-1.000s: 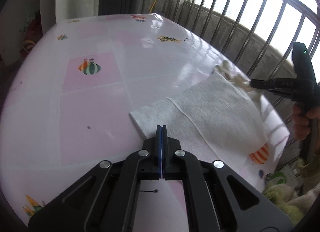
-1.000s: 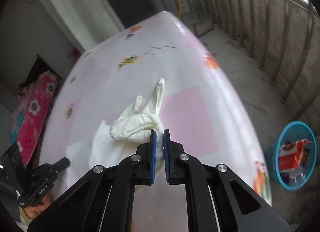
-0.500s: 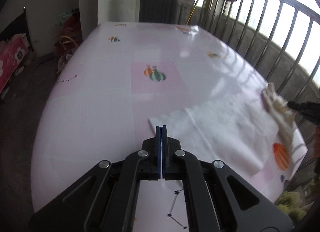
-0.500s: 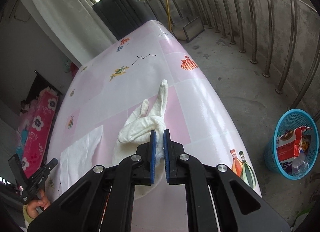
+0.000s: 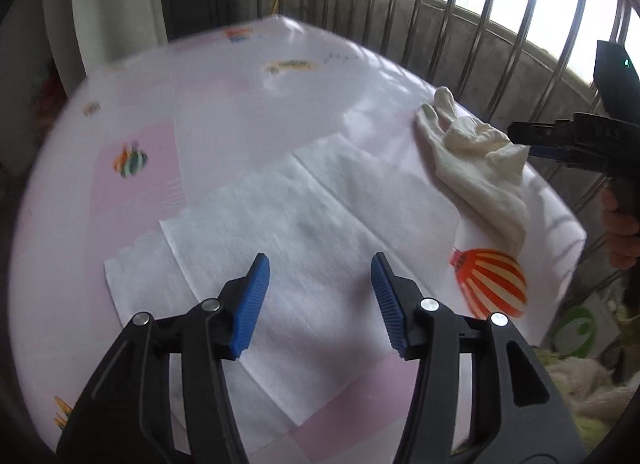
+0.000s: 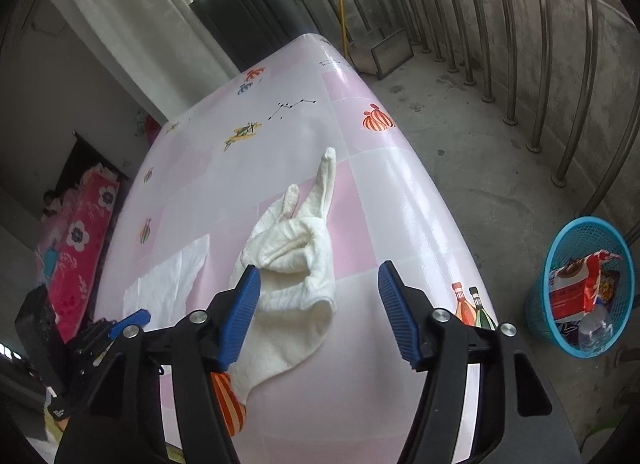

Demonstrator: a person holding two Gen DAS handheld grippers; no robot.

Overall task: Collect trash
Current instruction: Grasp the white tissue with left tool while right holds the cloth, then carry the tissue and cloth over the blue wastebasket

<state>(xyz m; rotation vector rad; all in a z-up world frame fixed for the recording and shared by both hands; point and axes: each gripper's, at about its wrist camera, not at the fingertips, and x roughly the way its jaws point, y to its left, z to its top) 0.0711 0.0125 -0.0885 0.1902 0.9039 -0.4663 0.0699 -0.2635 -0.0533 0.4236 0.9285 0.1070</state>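
Both tools are presented with jaws spread wide and nothing held. The left gripper [image 5: 320, 268] is poised above the flat white paper napkin [image 5: 304, 216], which lies on the pink table [image 5: 224, 104] beside the white cloth glove [image 5: 472, 160]. The right gripper [image 6: 318, 280] is positioned over the glove's cuff end, with its left finger [image 6: 240, 306] just at the glove's edge; contact cannot be confirmed. In the right wrist view the glove [image 6: 296, 264] is seen between the napkin [image 6: 168, 276] and the table edge on the side of the blue basket [image 6: 586, 288], which stands on the floor well apart from the glove and already holds wrappers and a bottle.

The step in hand is judged to be a fresh grasp on each item. For the glove, the bunched middle should be straddled, since a pinch on a loose fold is likely to slip. For the napkin, a flat sheet offers little to grip; an edge or the centre crease should be approached at a low angle so that a fold is gathered between the pads before closure.

Compared with half a second ago, both sets of jaws, then pressed together, have been opened. The glove, then pinched by the right gripper, has been released onto the table.
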